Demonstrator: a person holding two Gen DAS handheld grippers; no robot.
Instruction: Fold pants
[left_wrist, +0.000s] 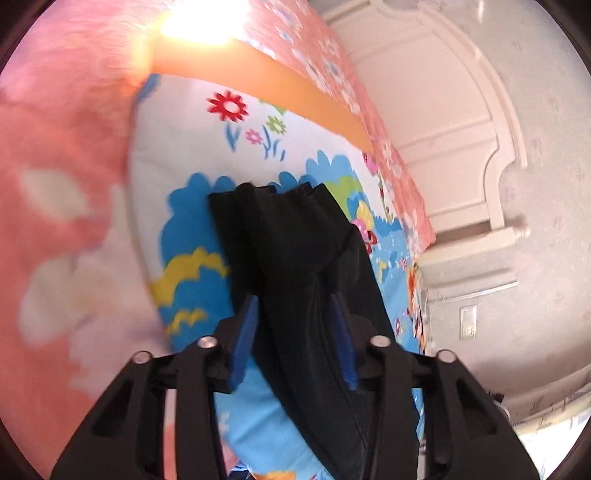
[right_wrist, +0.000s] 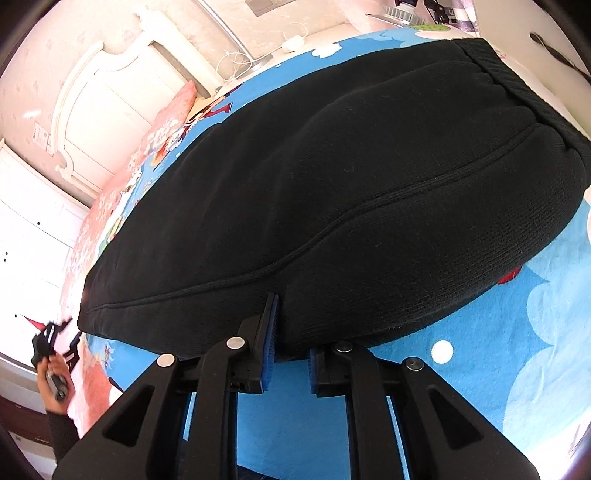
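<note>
Black knitted pants (right_wrist: 295, 177), thick cotton with a ribbed waistband, lie spread along a bed covered by a bright blue cartoon-print sheet (right_wrist: 517, 332); the legs appear already laid one over the other, the outer seam running the length of the top layer. The right tool (right_wrist: 291, 354) is shut on the near edge of the pants, fabric pinched between its blue pads. In the left wrist view the leg end of the pants (left_wrist: 280, 236) runs between the blue pads (left_wrist: 245, 339) of the left tool (left_wrist: 295, 339), which stand partly apart; the cloth passes between them but does not look pressed (motion blur leaves this uncertain). The right wrist view shows a hand (right_wrist: 55, 373) in a dark sleeve holding the left tool well off to the side of the cuff end. A pink floral quilt (left_wrist: 55, 184) borders the sheet, and a white panelled headboard (right_wrist: 110, 81) stands beyond.

Stage: lengthwise fold judged complete; the crosswise folds, cuffs toward waistband, remain.
</note>
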